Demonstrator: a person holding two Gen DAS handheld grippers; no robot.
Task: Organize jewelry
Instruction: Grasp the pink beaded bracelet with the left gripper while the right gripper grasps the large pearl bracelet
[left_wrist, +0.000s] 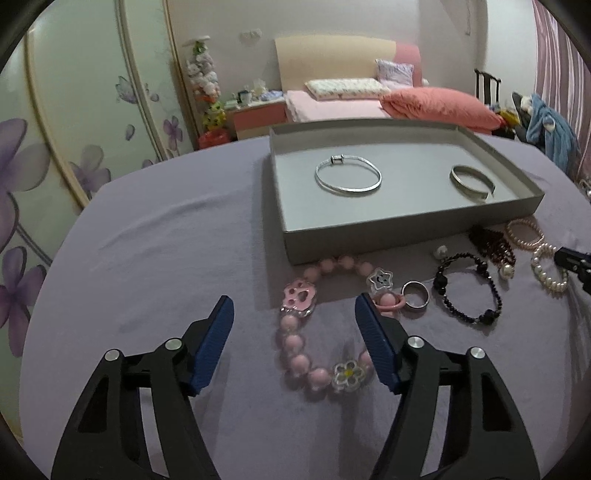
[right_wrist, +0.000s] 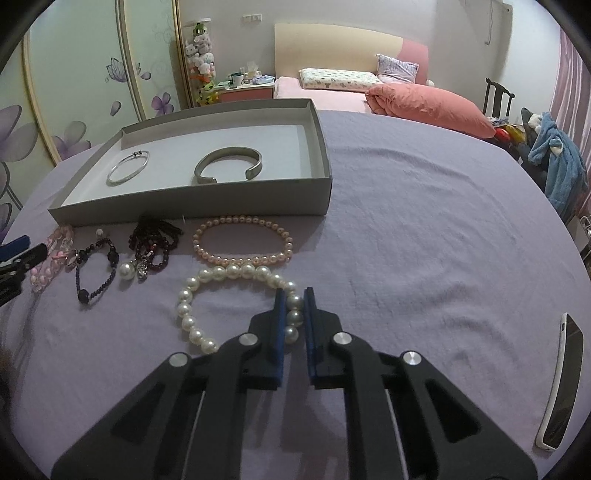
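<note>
1. Landmark: grey box (right_wrist: 192, 206), open-topped, on the lilac-covered bench (right_wrist: 424, 221). Already inside: thin silver bangle (right_wrist: 128, 167) at left, open silver cuff (right_wrist: 229, 164) right of it, gap of the cuff facing the near wall of the box.
2. Left hand-held gripper (left_wrist: 294, 308): in front of the box's near left corner, jaws standing apart, nothing pressed between them. Pink bead bracelet (left_wrist: 314, 328) lies flat between and under the jaws; paw charm (left_wrist: 300, 294) toward the box, flower charm (left_wrist: 348, 373) at the near end; long axis of the loop running toward and away from the box.
3. In front of the box, further right: silver ring (left_wrist: 415, 294), black bead bracelet (left_wrist: 467, 286), dark red bead bundle (right_wrist: 155, 240), pale pink pearl strand (right_wrist: 242, 238) just below the near wall, long axis parallel to that wall.
4. Right hand-held gripper (right_wrist: 294, 295): in front of the box's near right part, closed on the white pearl bracelet (right_wrist: 221, 302), pads pinching the loop's right side. Loop flat on the cloth, wider across than deep.
5. Risk, judged: round pearls may roll out of a narrow pinch on lifting; hanging loop could snag the box wall or drag the pink strand touching its far side.
6. Risk, judged: left jaws may close on a charm rather than beads and slip off.
7. Far right of the box, near the bench edge: phone (right_wrist: 561, 384).
</note>
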